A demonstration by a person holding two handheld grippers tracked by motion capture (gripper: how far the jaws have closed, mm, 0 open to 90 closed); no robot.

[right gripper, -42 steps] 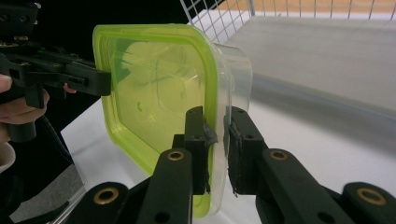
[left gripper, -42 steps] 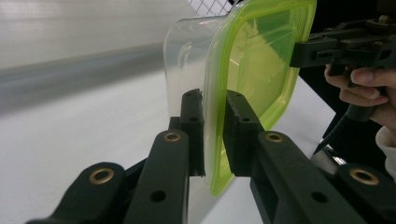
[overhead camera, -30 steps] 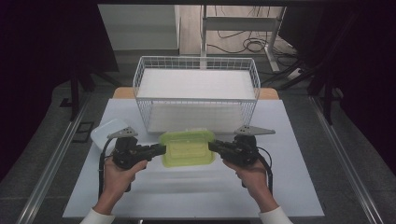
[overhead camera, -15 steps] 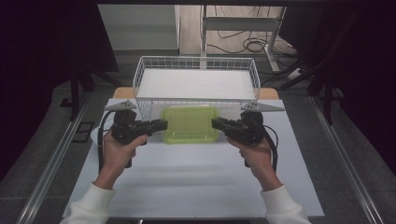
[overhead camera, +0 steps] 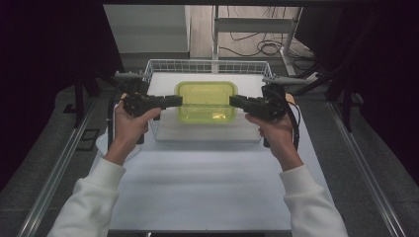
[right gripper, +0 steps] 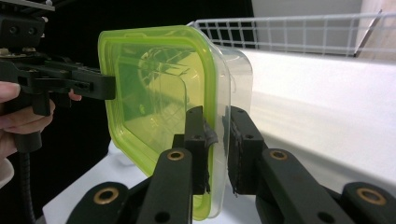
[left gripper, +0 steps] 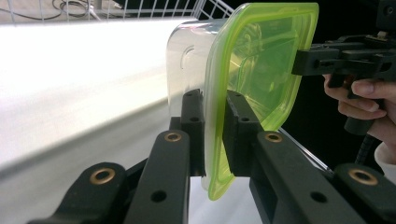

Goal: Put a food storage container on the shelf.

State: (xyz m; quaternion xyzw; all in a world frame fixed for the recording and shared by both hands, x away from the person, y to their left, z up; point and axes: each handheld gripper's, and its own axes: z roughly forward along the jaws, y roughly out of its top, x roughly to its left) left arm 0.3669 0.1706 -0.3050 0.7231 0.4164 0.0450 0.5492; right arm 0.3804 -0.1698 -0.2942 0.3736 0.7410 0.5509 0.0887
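I hold a clear plastic rectangular container with a translucent lime-green lid (overhead camera: 206,101) between my two tools, lifted over the white wire basket (overhead camera: 150,69) at the far end of the white table (overhead camera: 197,182). My left gripper (overhead camera: 174,100) has its jaws pinched narrow on the lid's rim at the container's left end; in the left gripper view (left gripper: 215,135) the green edge is clamped between the black pads. My right gripper (overhead camera: 236,101) is likewise closed tight on the right-end rim, which in the right gripper view (right gripper: 215,149) sits between its pads. The container hangs level, lid up, clear of the basket's white floor.
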